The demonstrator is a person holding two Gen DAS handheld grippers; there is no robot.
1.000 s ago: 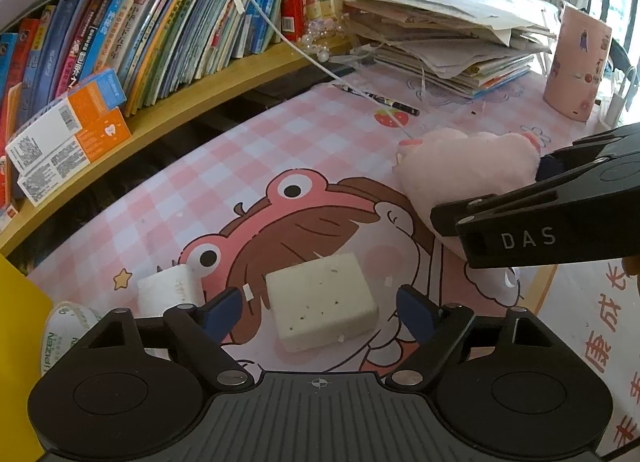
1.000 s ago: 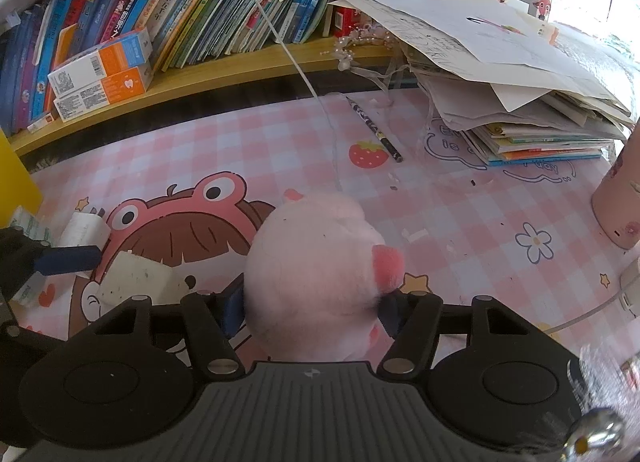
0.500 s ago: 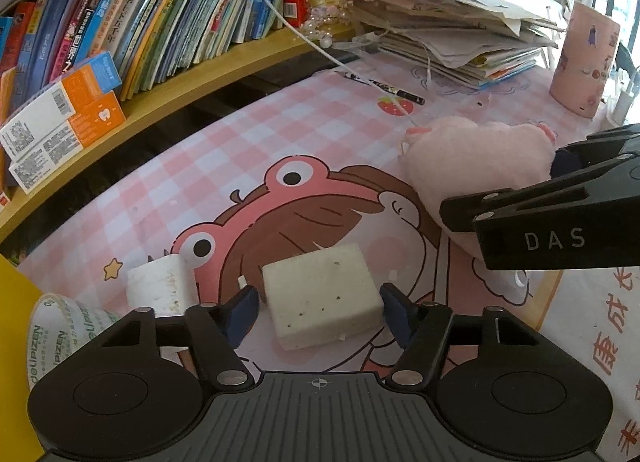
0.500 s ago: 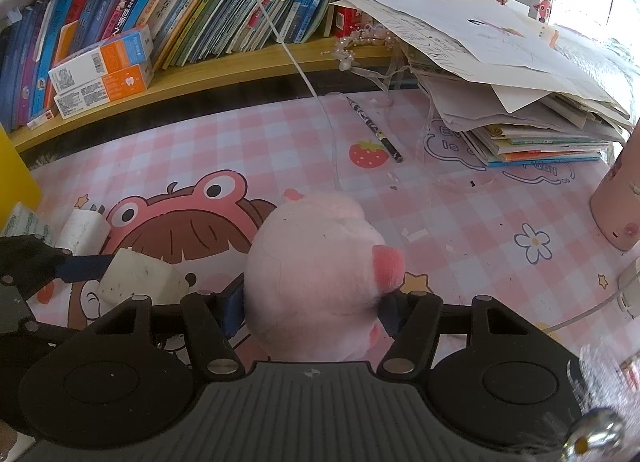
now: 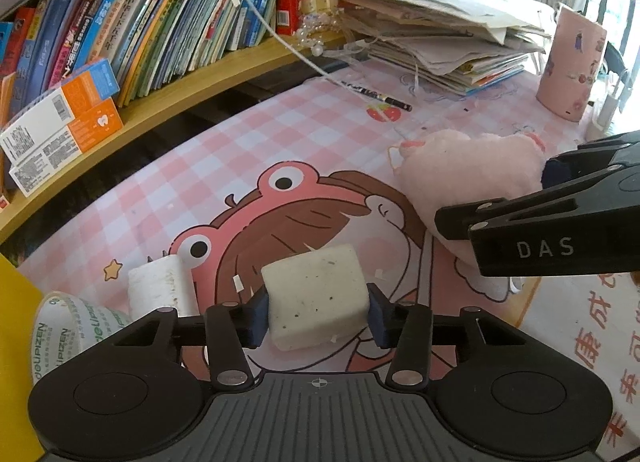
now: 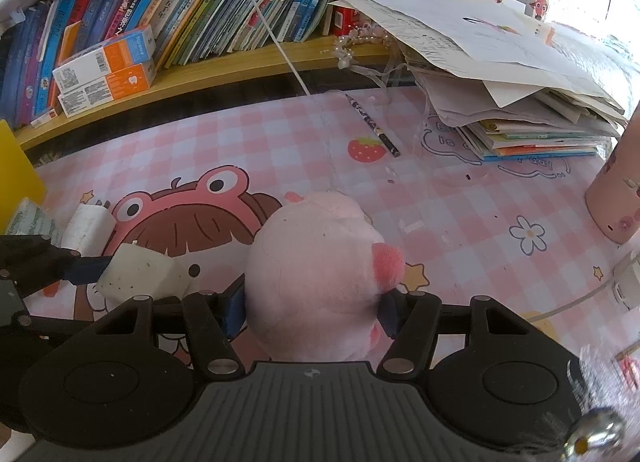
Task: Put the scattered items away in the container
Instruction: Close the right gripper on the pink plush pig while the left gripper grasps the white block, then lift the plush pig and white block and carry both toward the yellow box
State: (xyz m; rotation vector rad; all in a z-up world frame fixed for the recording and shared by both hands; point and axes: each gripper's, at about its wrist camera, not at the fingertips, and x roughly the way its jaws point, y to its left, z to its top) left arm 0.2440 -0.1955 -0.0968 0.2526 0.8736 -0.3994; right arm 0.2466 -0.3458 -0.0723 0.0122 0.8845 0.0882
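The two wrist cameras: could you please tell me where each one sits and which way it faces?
Left wrist: on the left gripper, looking forward over the pink mat to the bookshelf; its fingers flank the white block, the right gripper at right.
Right wrist: on the right gripper, same heading; its fingers flank the pink plush.
Shared: block, plush, pencil.

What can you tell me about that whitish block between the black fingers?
The block is an off-white, boxy chunk with rounded edges, speckled with dark flecks, and looks like foam or a worn eraser. It lies on the pink checked mat, over the cartoon face. The left gripper has its blue pads against two opposite sides. A white plug lies beside it, apart.
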